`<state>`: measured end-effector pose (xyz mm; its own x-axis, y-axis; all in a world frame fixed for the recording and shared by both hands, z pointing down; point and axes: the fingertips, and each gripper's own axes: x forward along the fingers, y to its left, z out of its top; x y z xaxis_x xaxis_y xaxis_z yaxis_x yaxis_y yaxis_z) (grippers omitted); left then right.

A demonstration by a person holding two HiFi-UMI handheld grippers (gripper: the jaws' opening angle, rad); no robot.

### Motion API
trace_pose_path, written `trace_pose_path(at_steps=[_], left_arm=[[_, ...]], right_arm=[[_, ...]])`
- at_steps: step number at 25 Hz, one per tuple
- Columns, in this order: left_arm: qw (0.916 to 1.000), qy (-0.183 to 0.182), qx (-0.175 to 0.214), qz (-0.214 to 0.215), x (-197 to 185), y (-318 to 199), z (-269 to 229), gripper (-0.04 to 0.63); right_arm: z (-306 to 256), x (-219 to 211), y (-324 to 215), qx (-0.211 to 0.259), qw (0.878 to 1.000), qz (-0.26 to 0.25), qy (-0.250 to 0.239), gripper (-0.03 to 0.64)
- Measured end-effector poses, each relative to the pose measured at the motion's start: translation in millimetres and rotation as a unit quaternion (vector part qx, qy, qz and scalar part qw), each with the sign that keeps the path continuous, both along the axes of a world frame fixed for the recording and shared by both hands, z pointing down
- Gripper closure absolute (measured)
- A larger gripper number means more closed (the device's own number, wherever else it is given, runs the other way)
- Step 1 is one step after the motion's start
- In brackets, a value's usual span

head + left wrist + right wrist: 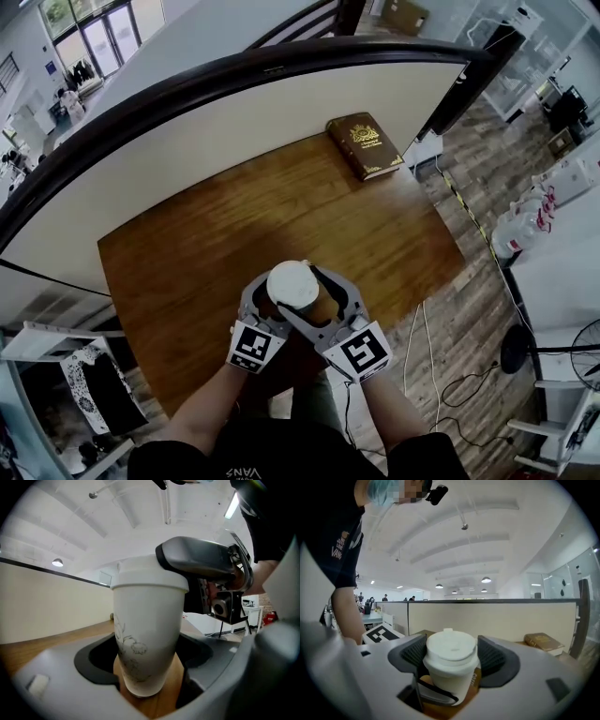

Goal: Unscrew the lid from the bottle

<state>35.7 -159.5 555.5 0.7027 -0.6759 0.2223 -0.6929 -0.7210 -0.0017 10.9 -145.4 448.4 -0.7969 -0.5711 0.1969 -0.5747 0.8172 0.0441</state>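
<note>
Grippers, two: left gripper [270, 309] clasps the single white bottle [147, 634], right gripper [321, 302] pinches its one lid [292, 284]; one book [365, 143] lies well beyond the bottle.

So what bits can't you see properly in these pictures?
- Bottle body, head view: hidden under the lid, the left hand-held gripper and the right hand-held gripper.
- Drawing on the bottle, left gripper view: too faint to name.
- Print on the brown band, right gripper view: tiny, partly behind a jaw.
- Book cover lettering, head view: too small.
</note>
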Motion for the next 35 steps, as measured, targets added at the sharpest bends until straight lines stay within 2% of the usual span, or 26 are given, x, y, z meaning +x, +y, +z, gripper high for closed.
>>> trace_pose_path(at_steps=[5, 9, 12, 15, 17, 19, 25, 28, 30, 32, 33, 35], left_arm=[[0.9999, 0.007, 0.0, 0.011, 0.5, -3.2, -0.5, 0.221], [0.9997, 0.018, -0.006, 0.015, -1.5, -4.5, -0.3, 0.219], [0.9994, 0.021, -0.001, 0.029, -1.1, -4.8, 0.0, 0.219], [0.9989, 0.022, 0.01, 0.04, -0.7, -5.3, -0.2, 0.219], [0.9988, 0.024, 0.01, 0.041, -0.9, -5.1, -0.6, 0.219], [0.999, 0.025, 0.012, 0.036, -1.1, -4.8, -1.8, 0.219], [0.9993, 0.026, 0.005, 0.028, -0.1, -3.7, -4.3, 0.219], [0.9992, 0.024, 0.013, 0.03, 0.9, -4.6, -3.5, 0.221], [0.9992, 0.019, 0.015, 0.032, 1.0, -4.5, -3.3, 0.221], [0.9994, 0.016, 0.011, 0.029, -0.2, -3.7, -2.1, 0.221], [0.9995, 0.017, 0.009, 0.025, -1.0, -3.7, -2.3, 0.219], [0.9996, 0.021, 0.006, 0.019, -2.4, -3.6, -3.2, 0.221]], right_arm=[[5.4, -1.4, -4.8, -0.014, 0.999, -0.037, 0.001, 0.308], [1.3, -6.6, -6.9, -0.016, 0.995, -0.101, -0.001, 0.308], [1.6, -6.8, -6.7, -0.019, 0.986, -0.166, -0.003, 0.308], [0.4, -7.9, -6.3, -0.023, 0.971, -0.239, -0.005, 0.308], [-0.6, -8.5, -5.5, -0.026, 0.956, -0.292, -0.004, 0.308], [-1.7, -8.8, -3.5, -0.028, 0.936, -0.351, -0.004, 0.308], [-3.0, -7.5, 2.3, -0.028, 0.855, -0.518, 0.014, 0.308], [0.6, -4.2, 2.7, -0.023, 0.814, -0.579, 0.03, 0.308], [1.3, -2.6, 2.8, -0.022, 0.792, -0.609, 0.034, 0.308], [1.3, -2.8, 3.2, -0.027, 0.777, -0.628, 0.035, 0.308], [1.3, -3.3, 3.3, -0.031, 0.774, -0.631, 0.035, 0.308], [-1.1, -6.0, 3.4, -0.055, 0.781, -0.622, 0.026, 0.308]])
